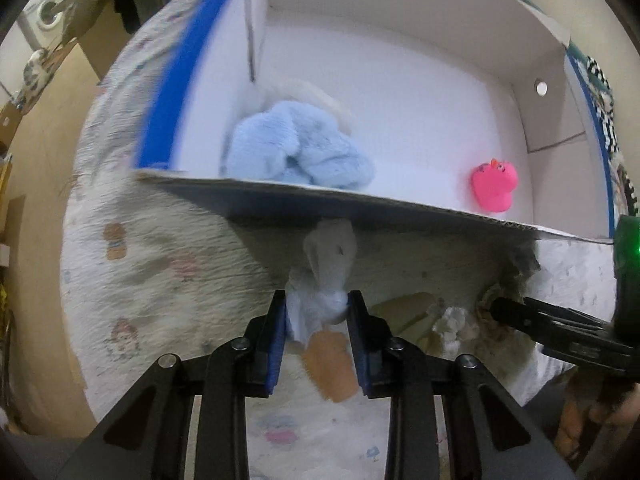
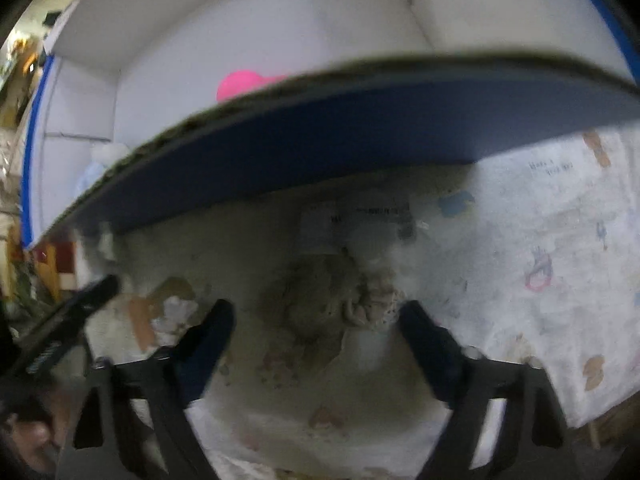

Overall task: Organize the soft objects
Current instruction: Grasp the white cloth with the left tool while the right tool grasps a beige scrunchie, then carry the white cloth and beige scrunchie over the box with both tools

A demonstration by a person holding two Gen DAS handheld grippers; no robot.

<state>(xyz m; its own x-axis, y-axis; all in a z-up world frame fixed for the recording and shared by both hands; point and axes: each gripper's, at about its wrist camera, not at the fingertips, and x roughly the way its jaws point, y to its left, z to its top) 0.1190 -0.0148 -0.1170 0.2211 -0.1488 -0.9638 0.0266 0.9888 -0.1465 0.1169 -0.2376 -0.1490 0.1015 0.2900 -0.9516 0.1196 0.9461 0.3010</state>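
My left gripper (image 1: 317,306) is shut on a small white plush toy (image 1: 326,272), held just below the near wall of a white cardboard box (image 1: 360,204). Inside the box lie a light blue fluffy cloth (image 1: 296,146) at the left and a pink soft toy (image 1: 494,186) at the right. My right gripper (image 2: 316,320) is open, its fingers on either side of a beige and white plush toy (image 2: 360,292) lying on the blanket in front of the box (image 2: 360,128). The pink toy (image 2: 240,82) shows over the rim.
A patterned white blanket (image 1: 152,264) covers the surface under the box. The right gripper (image 1: 532,316) shows at the right of the left wrist view, near another white soft thing (image 1: 454,322). Wooden furniture (image 1: 44,128) stands at the left.
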